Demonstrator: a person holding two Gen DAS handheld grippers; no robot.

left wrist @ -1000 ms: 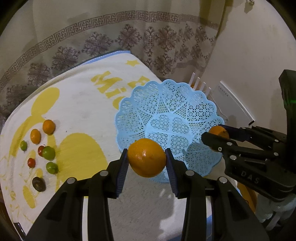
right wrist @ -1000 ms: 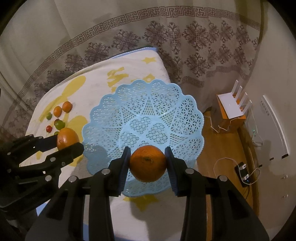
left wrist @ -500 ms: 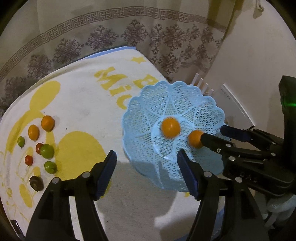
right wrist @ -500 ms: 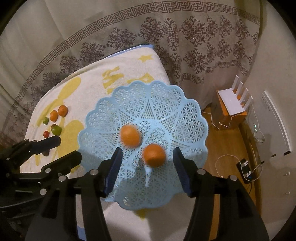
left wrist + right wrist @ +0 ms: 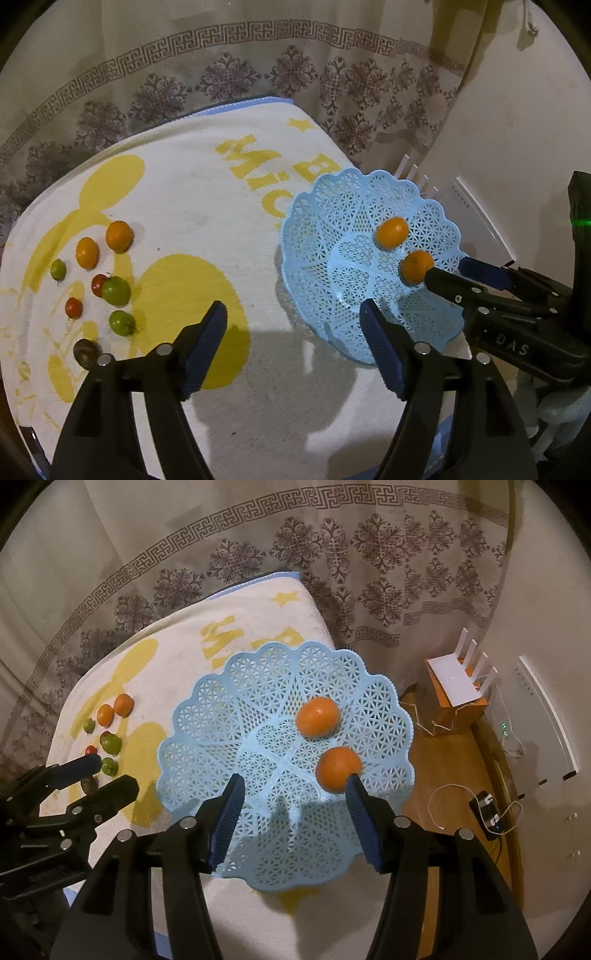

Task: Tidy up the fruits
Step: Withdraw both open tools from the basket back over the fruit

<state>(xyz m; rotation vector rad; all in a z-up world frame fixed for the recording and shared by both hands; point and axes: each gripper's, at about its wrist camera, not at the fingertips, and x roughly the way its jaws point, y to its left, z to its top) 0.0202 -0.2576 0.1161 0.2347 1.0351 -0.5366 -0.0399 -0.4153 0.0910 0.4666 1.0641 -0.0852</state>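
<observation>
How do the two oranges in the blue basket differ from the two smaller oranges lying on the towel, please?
The oranges in the blue lattice basket look larger and lie apart; the two oranges on the towel look smaller and sit nearly side by side. The basket pair has no other fruit near it; the towel pair borders green and red fruits. All four are orange, roundish and free of both grippers.

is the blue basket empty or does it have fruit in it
Not empty. The basket holds two oranges, lying apart on its mesh; the other fruit is on the towel.
</observation>
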